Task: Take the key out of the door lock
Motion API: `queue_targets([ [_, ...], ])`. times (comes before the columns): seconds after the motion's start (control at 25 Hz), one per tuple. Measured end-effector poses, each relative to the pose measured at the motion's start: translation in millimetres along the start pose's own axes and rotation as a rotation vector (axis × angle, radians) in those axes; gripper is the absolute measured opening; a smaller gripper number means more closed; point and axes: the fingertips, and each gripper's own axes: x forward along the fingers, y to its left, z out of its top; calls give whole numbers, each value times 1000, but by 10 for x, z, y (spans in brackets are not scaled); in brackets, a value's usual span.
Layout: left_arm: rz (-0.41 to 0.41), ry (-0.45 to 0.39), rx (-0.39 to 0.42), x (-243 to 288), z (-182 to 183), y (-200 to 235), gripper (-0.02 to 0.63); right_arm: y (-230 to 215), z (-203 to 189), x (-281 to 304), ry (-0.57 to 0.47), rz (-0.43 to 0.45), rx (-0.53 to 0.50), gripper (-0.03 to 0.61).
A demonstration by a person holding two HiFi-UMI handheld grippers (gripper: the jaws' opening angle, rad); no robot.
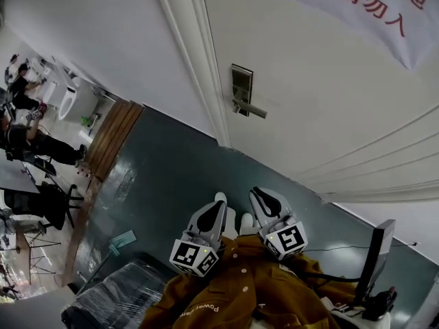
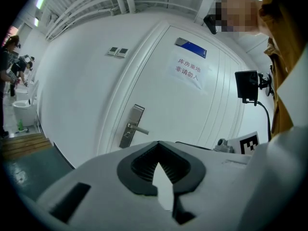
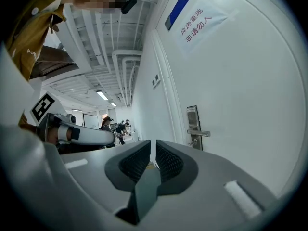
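The small metal key is too small to make out in any view. By the task it should sit in the brushed-steel lock plate (image 1: 241, 86), most likely under the straight steel lever handle (image 1: 252, 108). The plate lies ahead of both sets of jaws and well apart from them.

As a judgement, the key will be light, stiff and thin, with smooth metal faces that could slip between the pads. The best hold would be on its flat head, one pad on each broad face, with a straight pull along the line of the keyhole. It may need turning to its release position first. The lever juts out just above and could crowd the jaws, so approaching from below or the side seems safer.

The left gripper (image 1: 219, 199) has its jaws pressed together at the tips, with nothing between them. The right gripper (image 1: 255, 192) has its jaws drawn all but together, leaving only a thin slit, and is also empty.

The plate is set in a white panelled door (image 1: 322, 94), near a white door frame (image 1: 195, 53). A white paper notice with red characters (image 1: 370, 9) hangs higher on the door. Dark green floor (image 1: 171, 177) lies between jaws and door, and nothing on it blocks the way. Mustard-yellow jacket sleeves (image 1: 254, 290) sit behind the jaws. A black monitor on a stand (image 1: 379, 252) stands off to the right. Seated people (image 1: 24, 88) are far off to the left.
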Motion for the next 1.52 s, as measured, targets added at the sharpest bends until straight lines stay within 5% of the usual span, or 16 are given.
queue_targets([
  [0.68, -214, 41, -29, 1012, 662, 1003, 0, -718, 369, 1144, -15, -271, -24, 6],
  [1.04, -225, 99, -84, 1517, 594, 1249, 0, -873, 439, 1374, -10, -281, -29, 6],
  [1.12, -218, 107, -153, 1612, 528, 1286, 0, -909, 449, 1382, -2, -277, -32, 6],
  [1.32, -230, 111, -523, 1935, 264, 1556, 2, -998, 524, 1394, -5, -270, -49, 6],
  [1.4, -234, 88, -659, 2074, 161, 1666, 143, -1032, 534, 1375, -2, -267, -52, 6],
  [1.52, -245, 24, -959, 2297, 79, 1801, 149, -1097, 558, 1339, -4, -269, -61, 6],
])
